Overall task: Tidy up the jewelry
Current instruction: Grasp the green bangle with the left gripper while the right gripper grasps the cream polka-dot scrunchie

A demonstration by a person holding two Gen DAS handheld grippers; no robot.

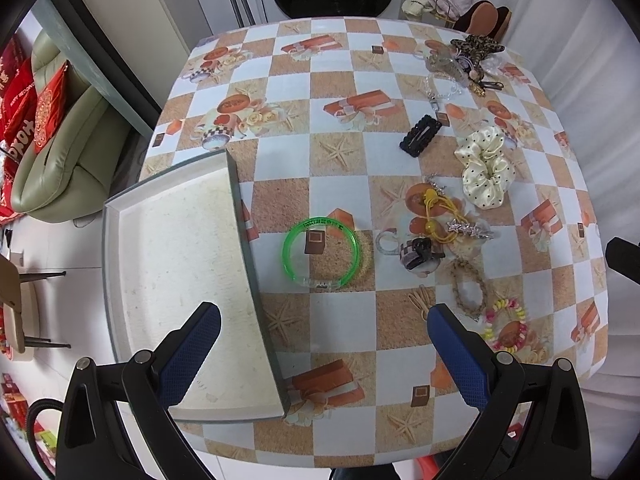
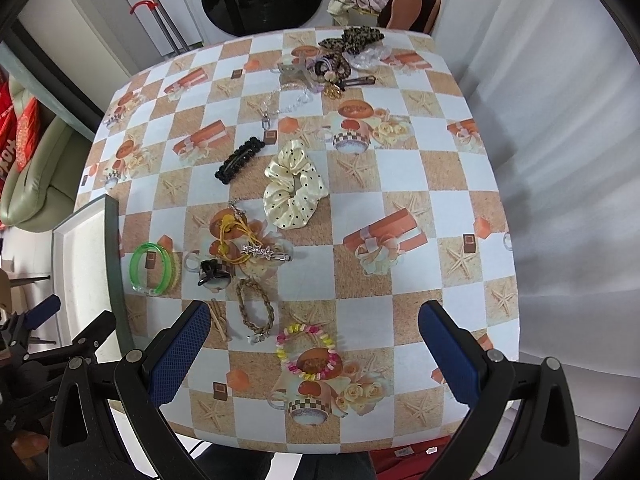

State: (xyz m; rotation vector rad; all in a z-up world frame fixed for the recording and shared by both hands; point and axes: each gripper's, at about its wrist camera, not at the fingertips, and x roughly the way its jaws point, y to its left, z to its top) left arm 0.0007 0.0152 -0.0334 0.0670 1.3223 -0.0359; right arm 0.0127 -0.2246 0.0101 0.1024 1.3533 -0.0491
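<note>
Two grippers hovered above the checked tablecloth [image 1: 344, 40], each with its blue-padded fingers spread wide apart and nothing held between them. The left gripper [image 1: 324, 356] was positioned over the right edge of the tray [image 1: 240, 216], with one finger above the tray floor and the other above the cloth. The right gripper [image 2: 314, 350] was positioned over the near side of the table, its fingers flanking the pink-and-yellow bead bracelet [image 2: 308, 354] in the picture without touching it.

The tray was a shallow white rectangular box with a dark rim. It sat at the left edge of the table and partly overhung it. No jewelry lay inside it.

All items lay on the cloth, outside the tray:

- The green bangle [image 1: 320, 254] lay flat just beside the tray's right wall, apart from it.
- The black claw clip [image 1: 418, 254] lay to the right of the bangle.
- The yellow hair tie [image 1: 434, 214] and the star hair clip [image 1: 466, 229] lay close together behind the claw clip.
- The braided bracelet [image 2: 256, 312] lay nearer the table edge, next to the bead bracelet.
- The cream polka-dot scrunchie [image 2: 294, 188] and the black barrette [image 2: 240, 160] lay near the table centre.
- A tangled cluster with a leopard-print bow [image 2: 352, 38] occupied the far edge.
</note>
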